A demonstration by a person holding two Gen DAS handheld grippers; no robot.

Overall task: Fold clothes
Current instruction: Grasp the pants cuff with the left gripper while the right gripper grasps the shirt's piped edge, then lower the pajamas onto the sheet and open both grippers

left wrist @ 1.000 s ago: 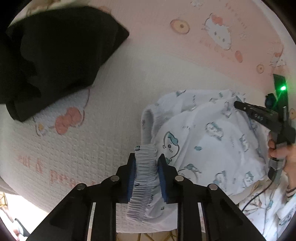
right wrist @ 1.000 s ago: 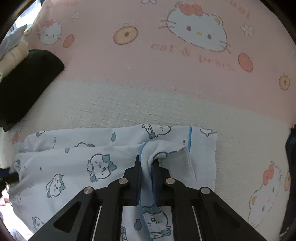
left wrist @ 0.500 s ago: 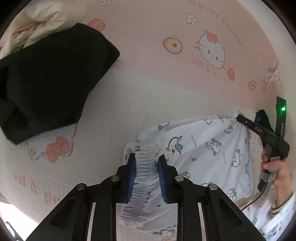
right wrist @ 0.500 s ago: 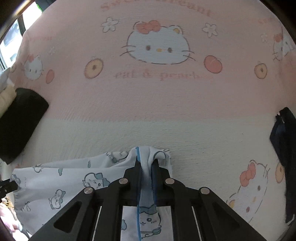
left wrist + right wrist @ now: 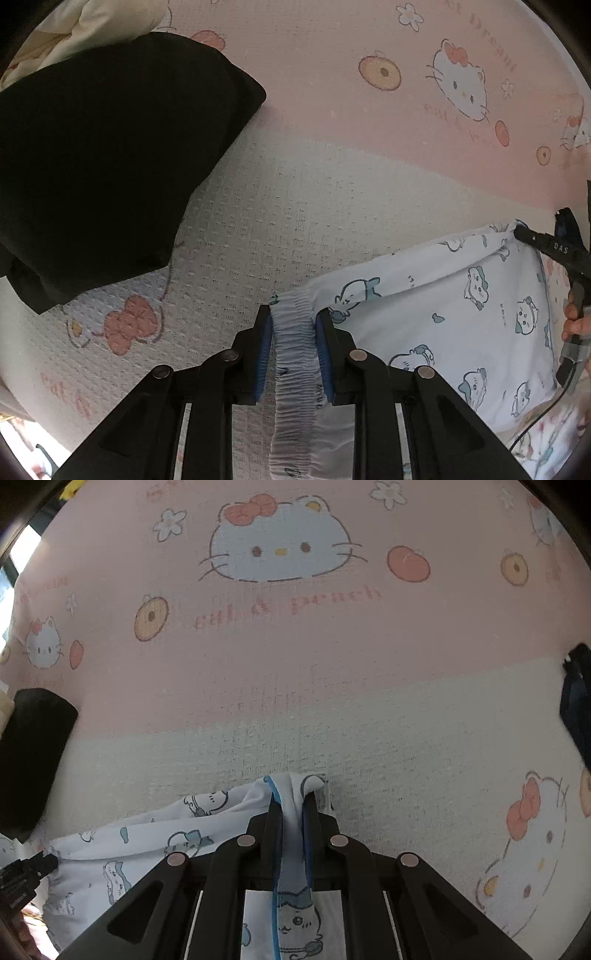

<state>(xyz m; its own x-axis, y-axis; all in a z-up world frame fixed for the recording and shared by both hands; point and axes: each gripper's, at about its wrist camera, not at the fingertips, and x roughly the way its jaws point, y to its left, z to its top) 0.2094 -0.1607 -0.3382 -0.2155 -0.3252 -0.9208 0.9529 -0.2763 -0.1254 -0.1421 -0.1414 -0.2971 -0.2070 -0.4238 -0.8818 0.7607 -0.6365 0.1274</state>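
Printed shorts (image 5: 461,314): thin soft cloth, matt, waistband (image 5: 295,354) finely ribbed. Bed cover (image 5: 332,716): coarse waffle weave, matt, faded cartoon print. Black garment (image 5: 103,166): dense matt cloth. Left claw (image 5: 293,332): matt black plastic, blue pads (image 5: 264,343), shiny metal rivets (image 5: 357,355).

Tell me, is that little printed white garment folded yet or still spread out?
Spread, not folded: the garment hangs stretched between the left gripper, clamped on its gathered waistband, and the right gripper, clamped on a blue-trimmed edge.

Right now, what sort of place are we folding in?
Probably a bedroom: the work surface looks like a bed under a cartoon-cat blanket, with dark clothes piled aside and printed pyjamas held by both grippers.
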